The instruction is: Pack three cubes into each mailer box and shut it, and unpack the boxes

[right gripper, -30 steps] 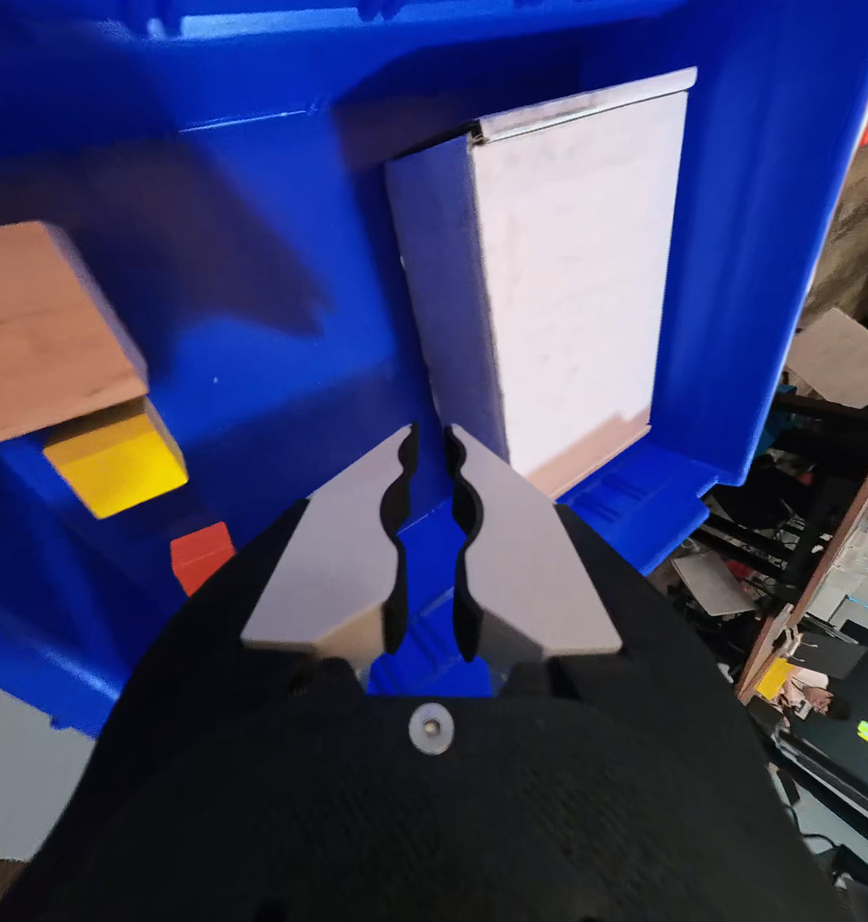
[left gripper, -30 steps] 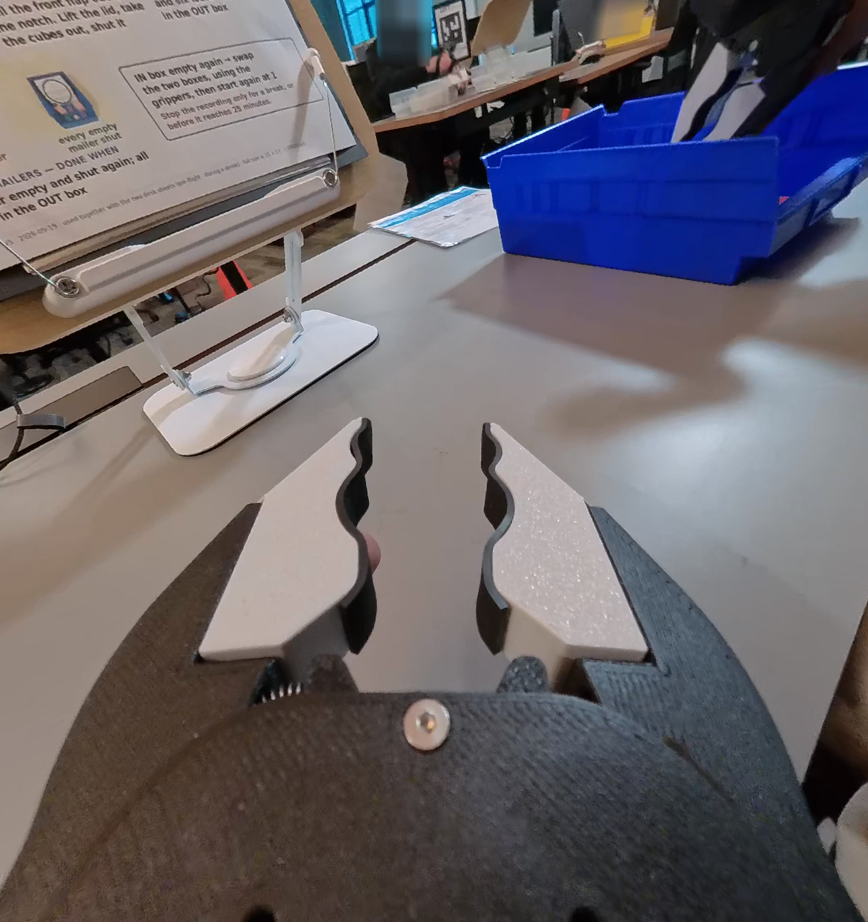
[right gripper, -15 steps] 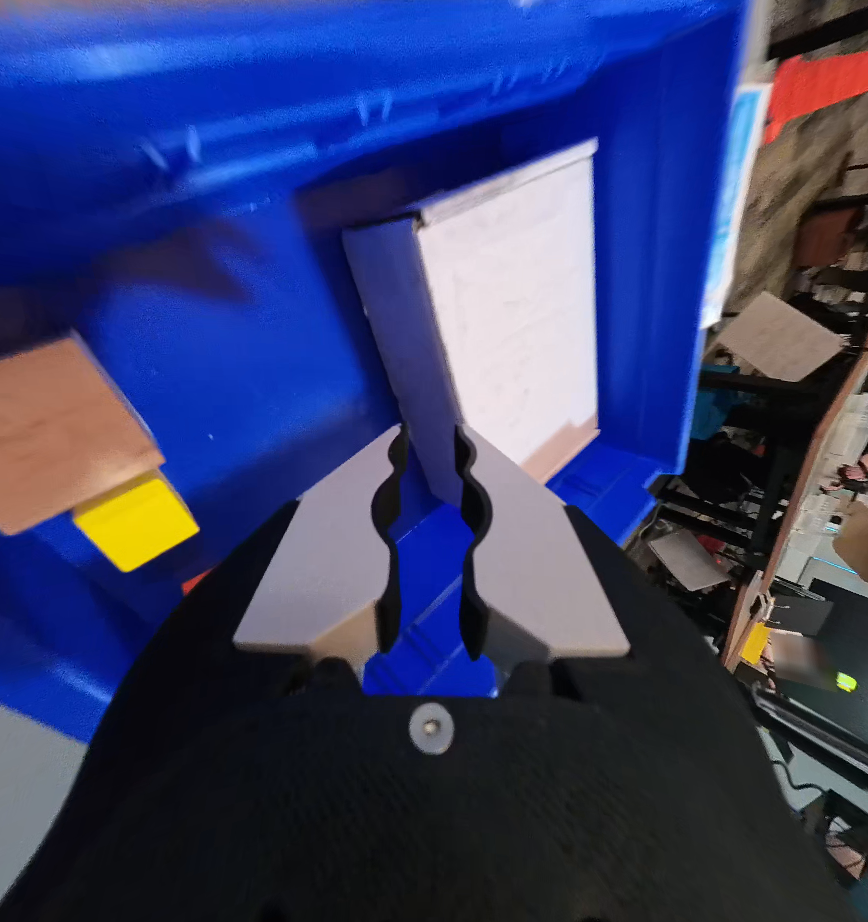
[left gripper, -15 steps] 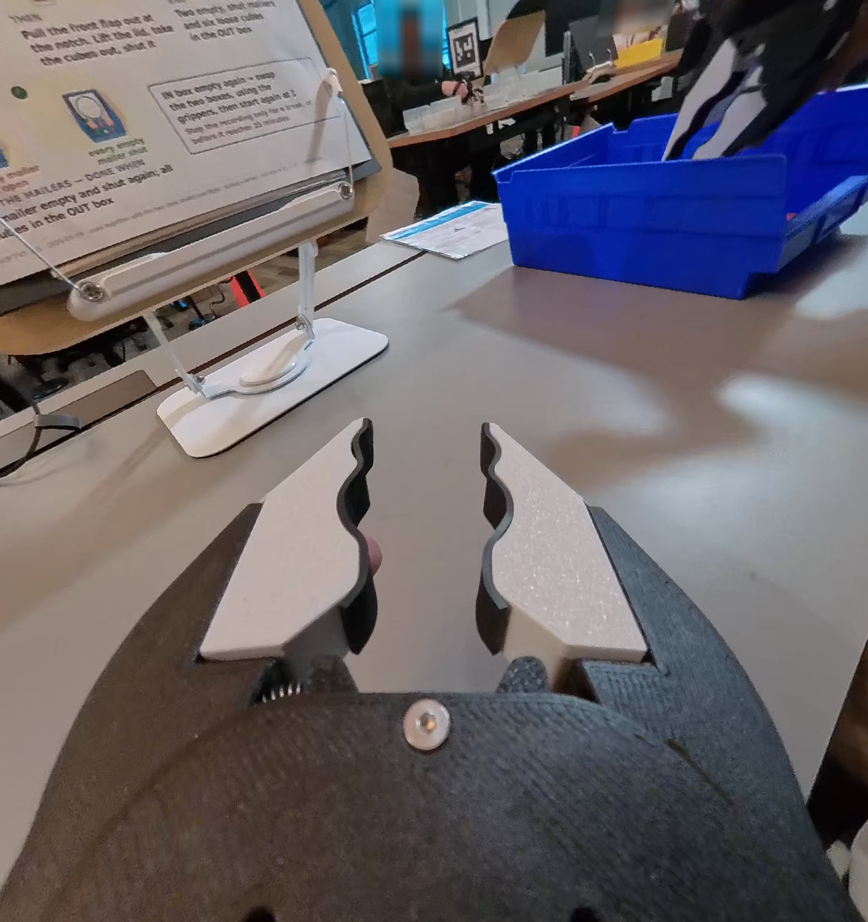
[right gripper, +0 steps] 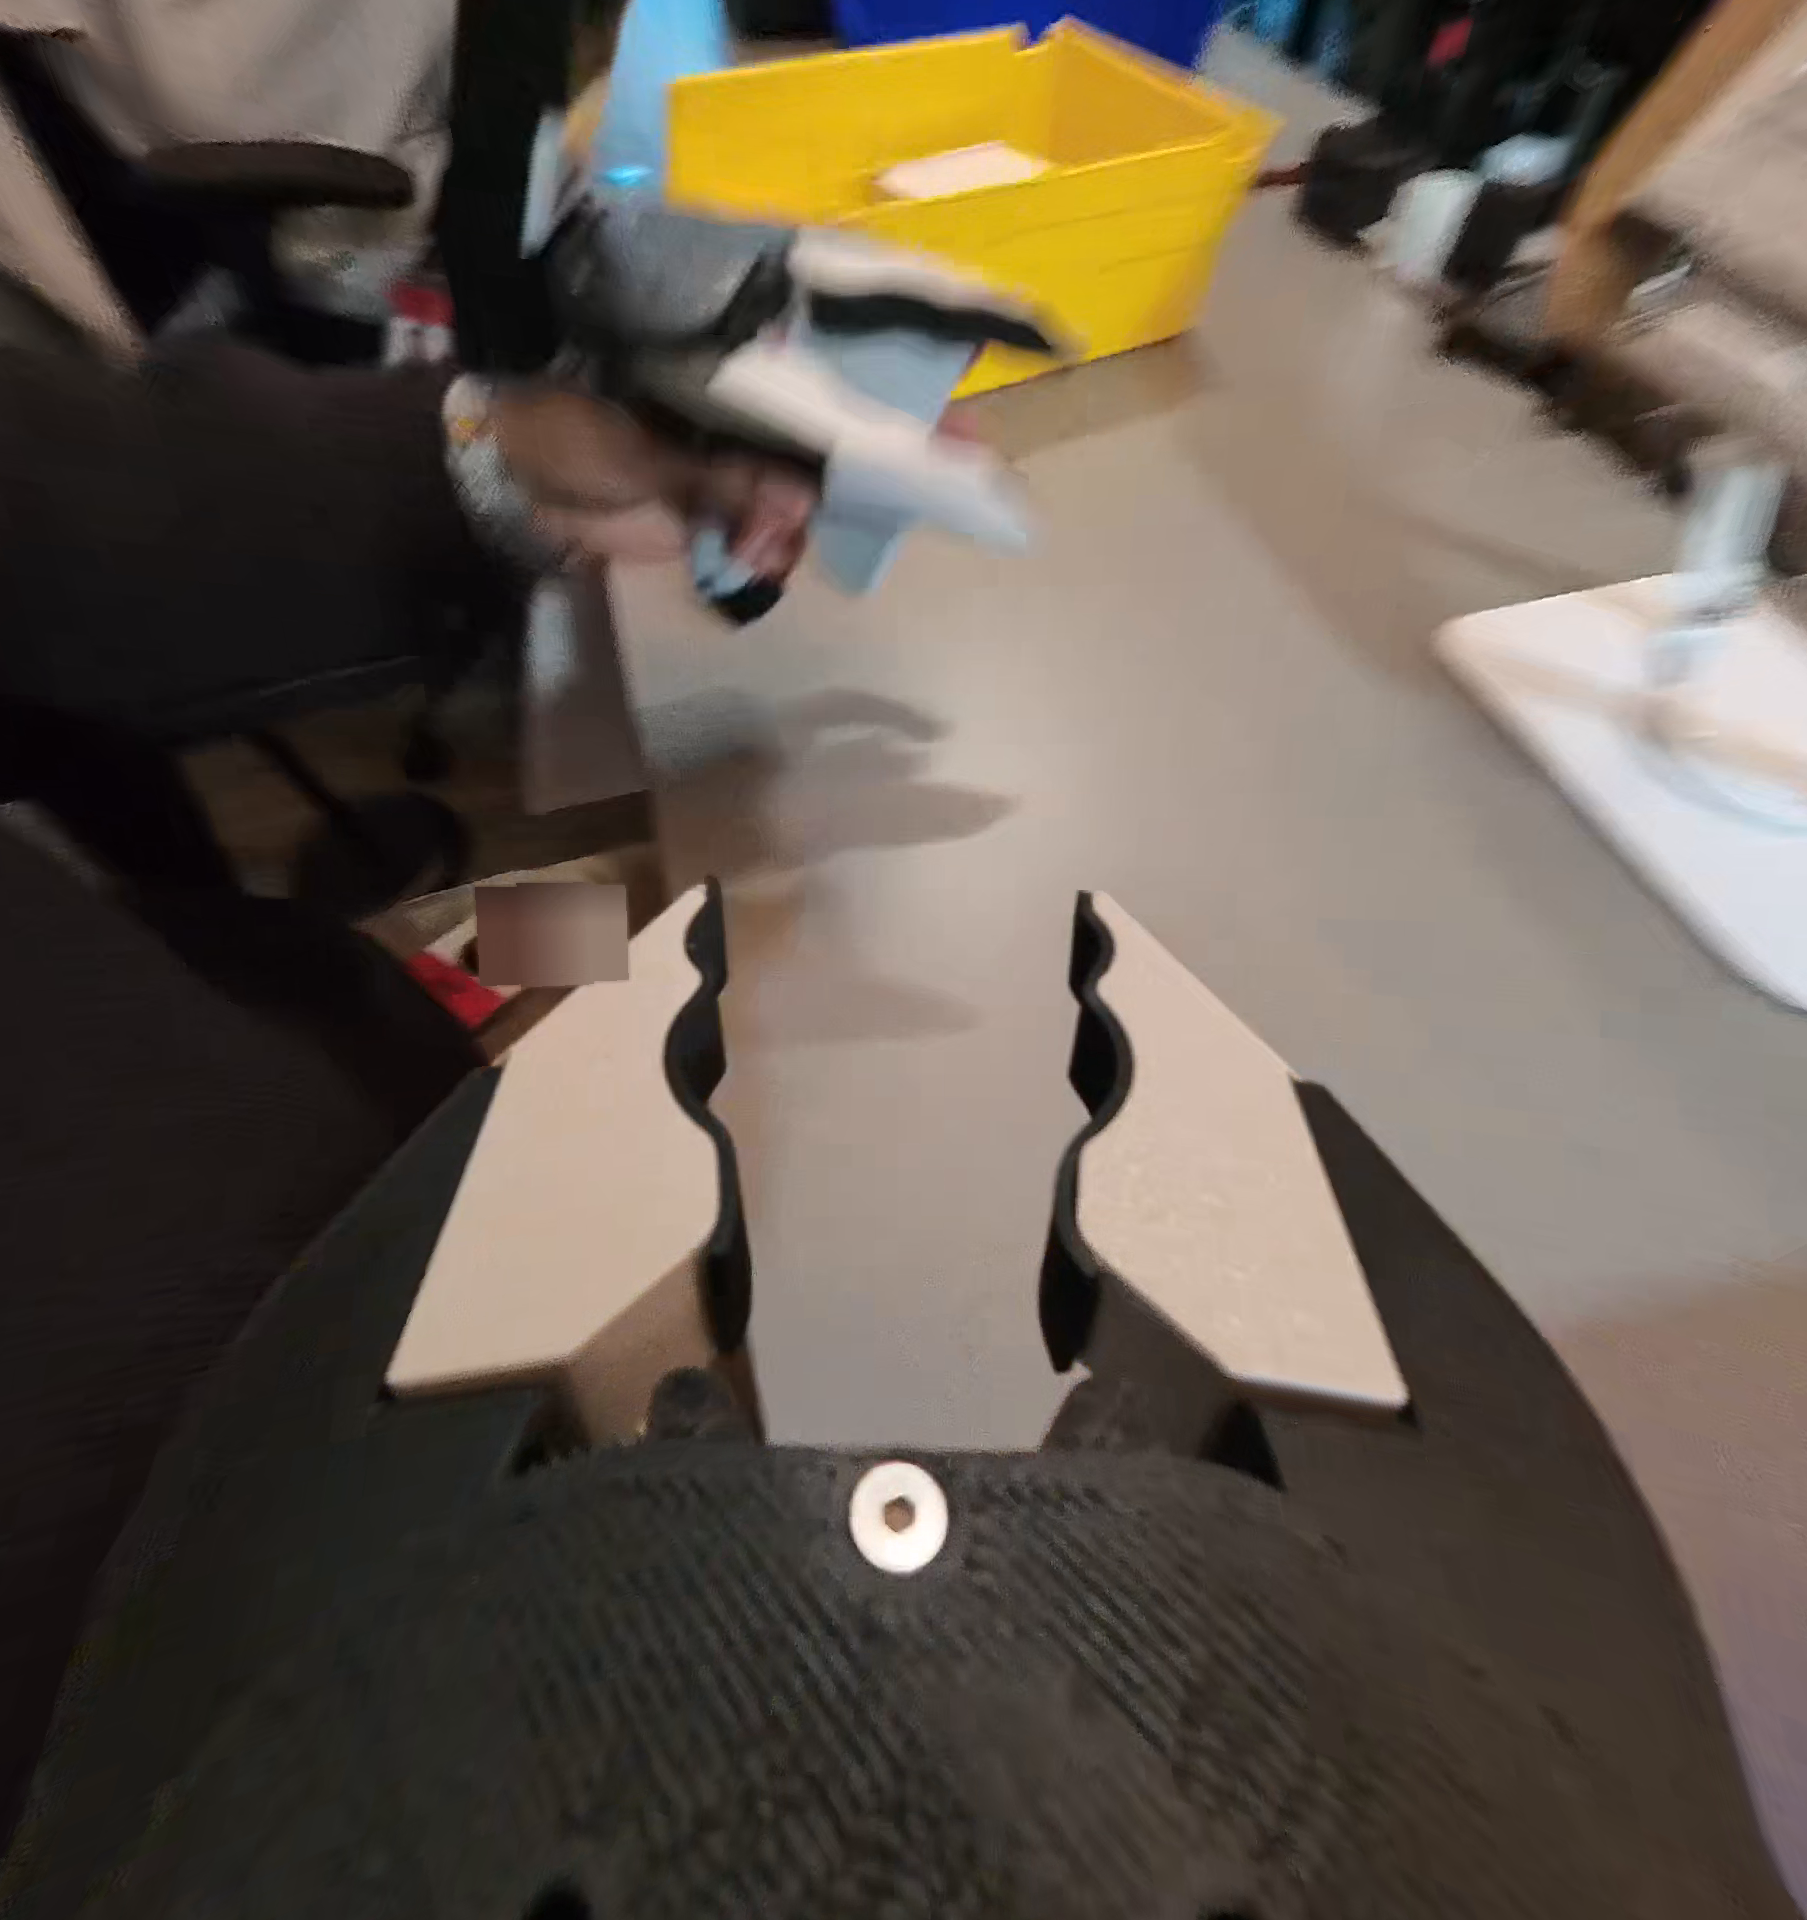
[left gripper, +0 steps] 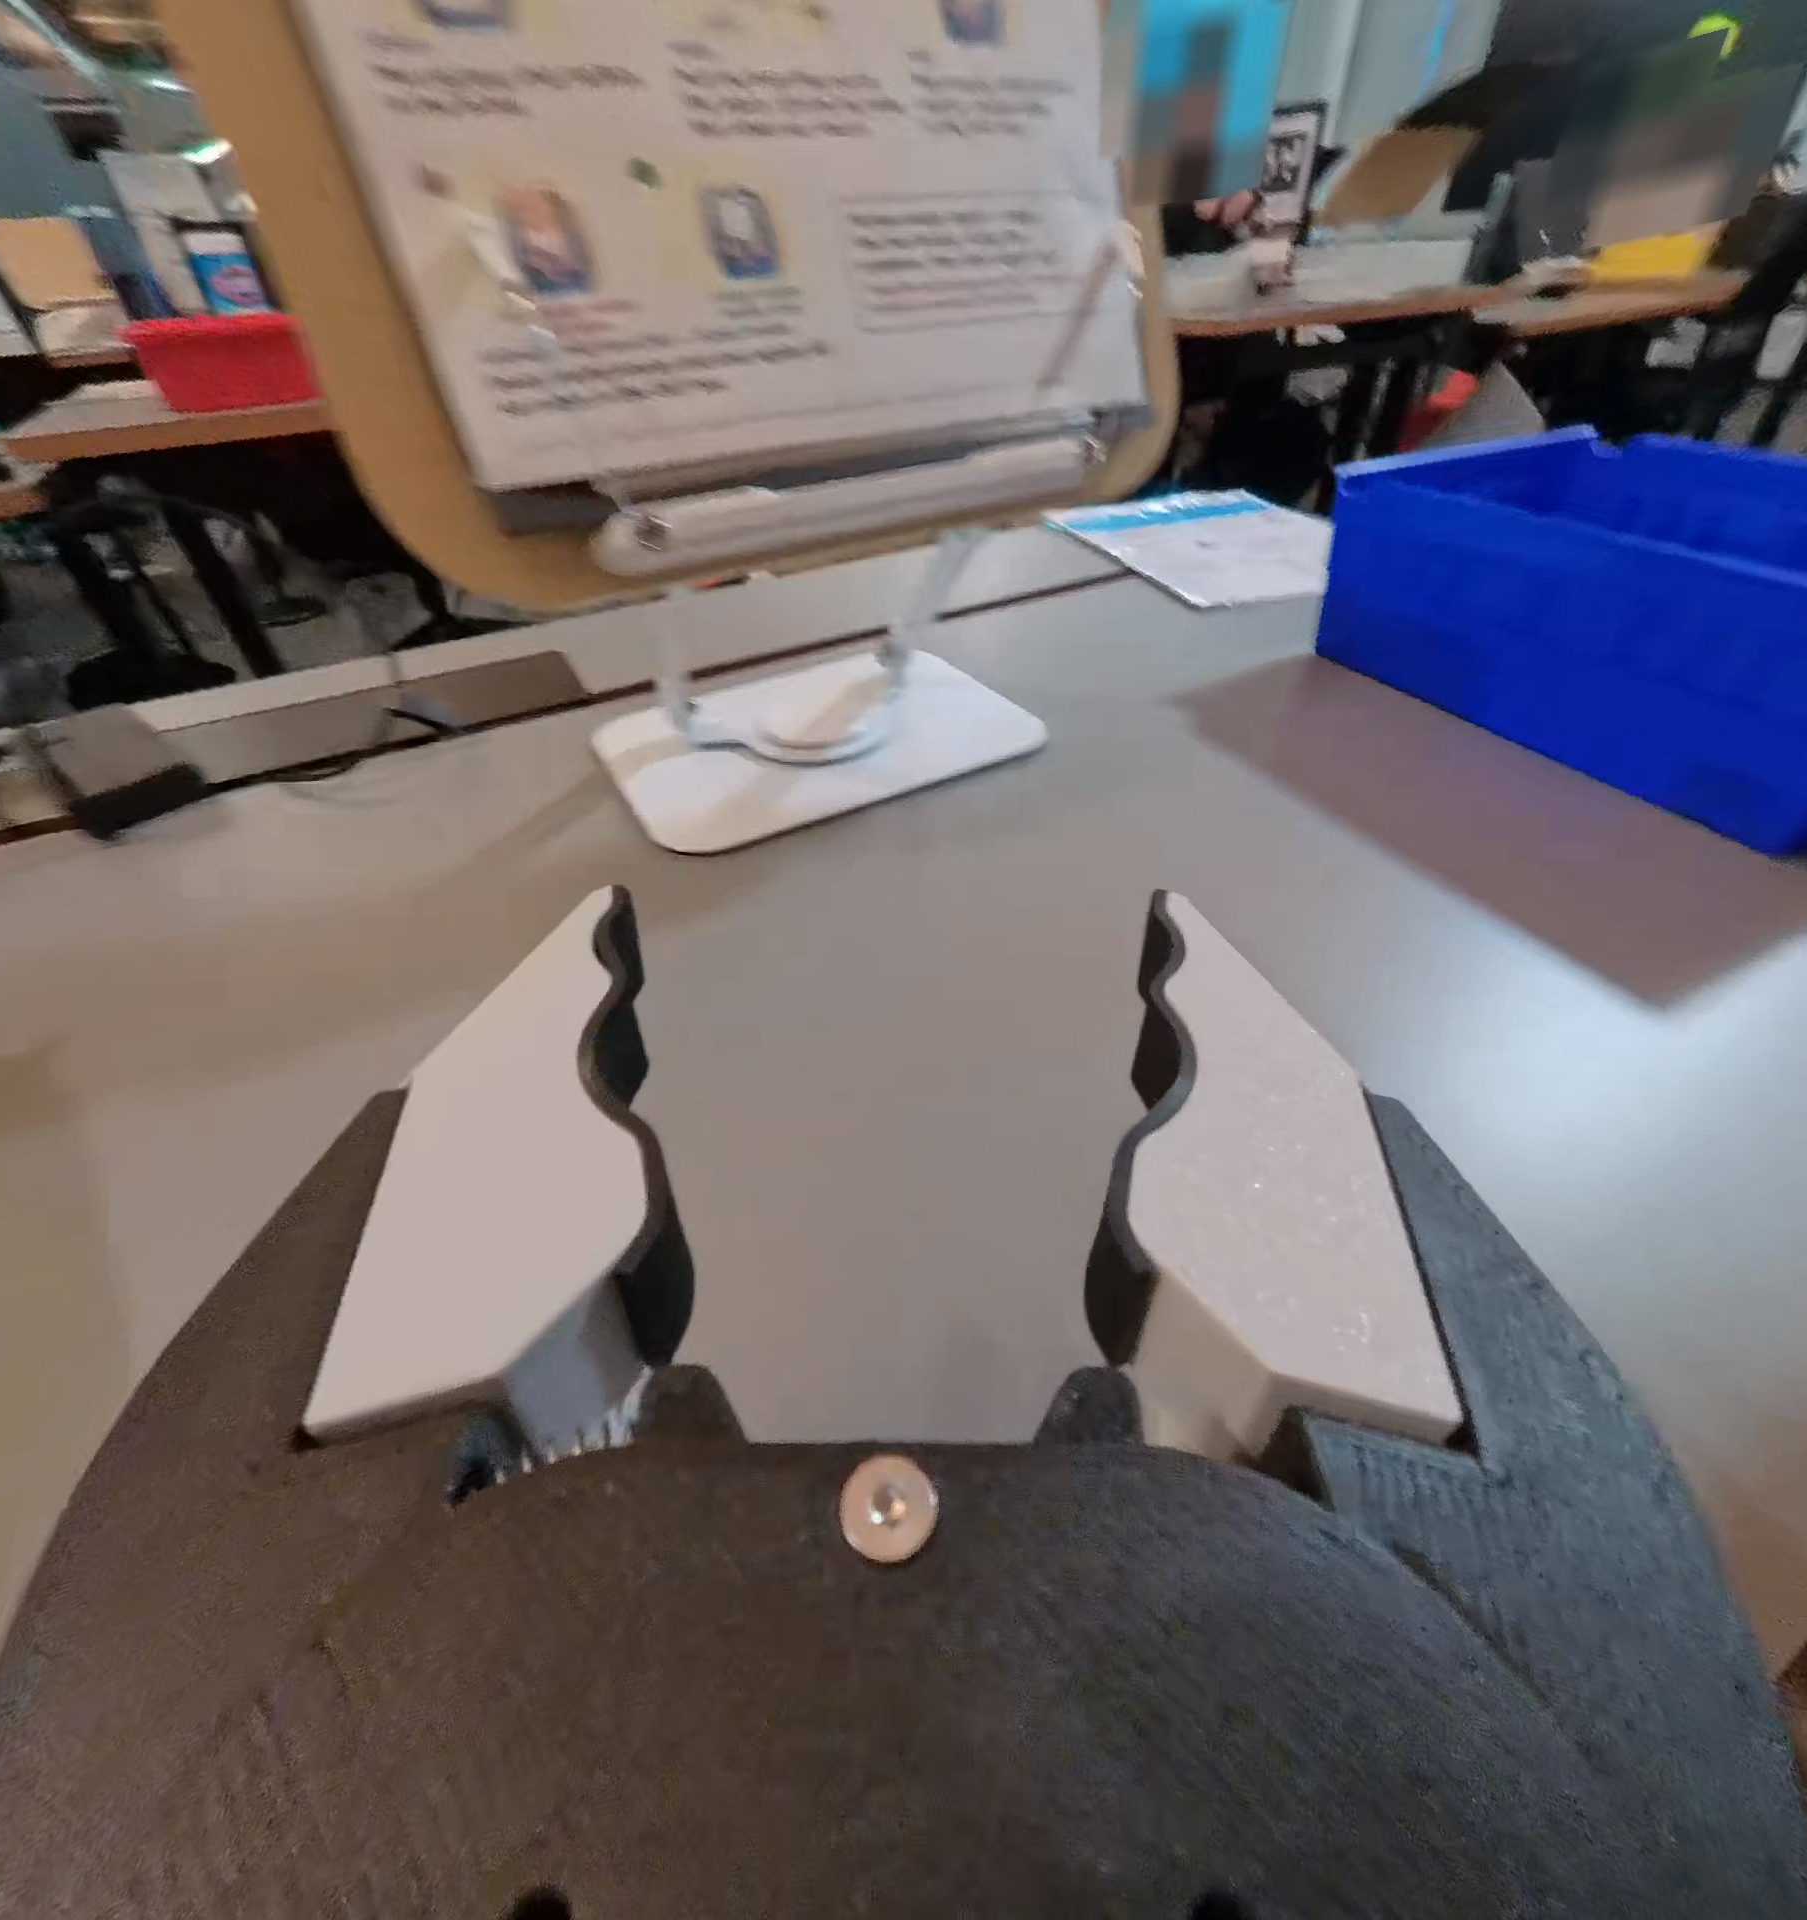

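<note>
Right tongs now out of blue bin, both tongs spread wider, empty; instruction sheet blurred

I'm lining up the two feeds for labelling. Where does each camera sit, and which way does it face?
Left wrist view: on the left gripper, open, low over the grey table, facing the document stand and blue bin.
Right wrist view: on the right gripper, open, facing the yellow bin, left hand.
Shared: table, stand.
</note>
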Action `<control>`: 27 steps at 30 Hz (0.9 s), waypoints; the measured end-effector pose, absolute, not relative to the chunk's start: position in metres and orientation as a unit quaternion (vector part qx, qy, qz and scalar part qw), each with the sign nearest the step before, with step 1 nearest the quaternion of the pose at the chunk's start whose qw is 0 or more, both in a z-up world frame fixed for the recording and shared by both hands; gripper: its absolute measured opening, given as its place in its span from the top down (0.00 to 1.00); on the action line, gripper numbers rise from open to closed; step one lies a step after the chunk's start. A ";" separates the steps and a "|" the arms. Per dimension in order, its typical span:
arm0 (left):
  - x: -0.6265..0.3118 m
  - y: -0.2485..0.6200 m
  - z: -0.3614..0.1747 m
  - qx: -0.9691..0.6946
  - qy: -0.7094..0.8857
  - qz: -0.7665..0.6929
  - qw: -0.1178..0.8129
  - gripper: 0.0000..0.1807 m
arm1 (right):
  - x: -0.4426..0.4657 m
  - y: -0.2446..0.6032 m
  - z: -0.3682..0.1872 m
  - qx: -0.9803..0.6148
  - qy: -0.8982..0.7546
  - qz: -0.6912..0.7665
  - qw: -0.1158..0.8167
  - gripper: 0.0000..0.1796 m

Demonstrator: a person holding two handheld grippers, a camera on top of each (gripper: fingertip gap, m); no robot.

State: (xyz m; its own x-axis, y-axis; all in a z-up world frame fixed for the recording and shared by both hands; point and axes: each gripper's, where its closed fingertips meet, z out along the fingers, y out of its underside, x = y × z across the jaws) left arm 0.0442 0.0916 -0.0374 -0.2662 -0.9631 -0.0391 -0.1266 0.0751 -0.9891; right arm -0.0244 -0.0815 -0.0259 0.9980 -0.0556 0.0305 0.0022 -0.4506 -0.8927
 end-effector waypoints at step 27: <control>0.070 0.500 -0.158 -0.380 0.924 0.040 0.014 0.13 | -0.022 0.034 -0.124 -0.874 0.102 0.133 0.456 0.72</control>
